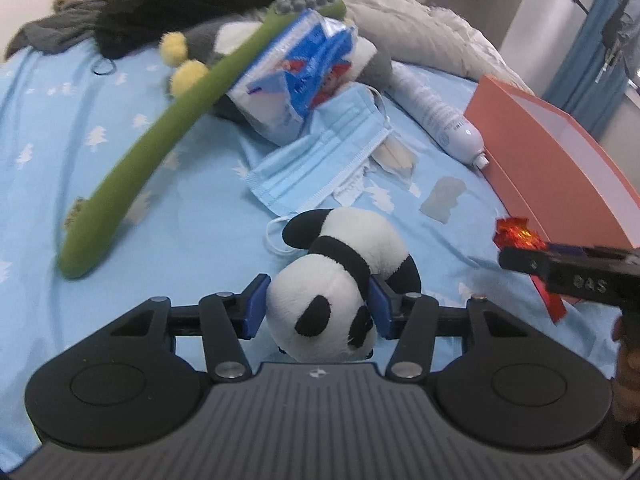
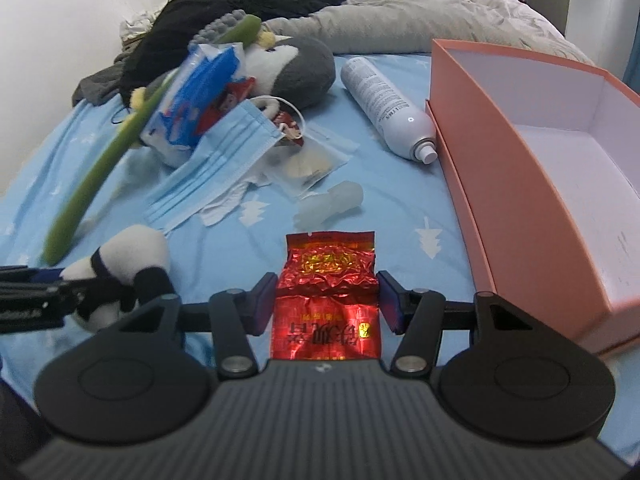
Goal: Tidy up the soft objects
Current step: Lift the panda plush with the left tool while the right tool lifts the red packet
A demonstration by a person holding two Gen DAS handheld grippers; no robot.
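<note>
My left gripper [image 1: 318, 306] is shut on a small panda plush [image 1: 344, 276], its blue pads pressing both sides of the head, just above the blue bedsheet. The panda also shows at the left of the right wrist view [image 2: 128, 264]. My right gripper [image 2: 326, 304] is shut on a red foil packet [image 2: 326, 296] and holds it above the bed, left of the open pink box [image 2: 532, 184]. The packet and right gripper also show at the right of the left wrist view [image 1: 520, 236]. A long green plush [image 1: 160, 136] and a grey penguin plush [image 2: 288, 68] lie further back.
A blue face mask [image 1: 320, 164], a tissue pack [image 1: 296, 68], a white spray bottle [image 2: 388, 108], clear plastic bags [image 2: 312, 164] and a translucent piece [image 2: 332, 204] lie on the bed. Black clothes [image 2: 240, 4] and a grey duvet [image 2: 400, 12] are piled at the back.
</note>
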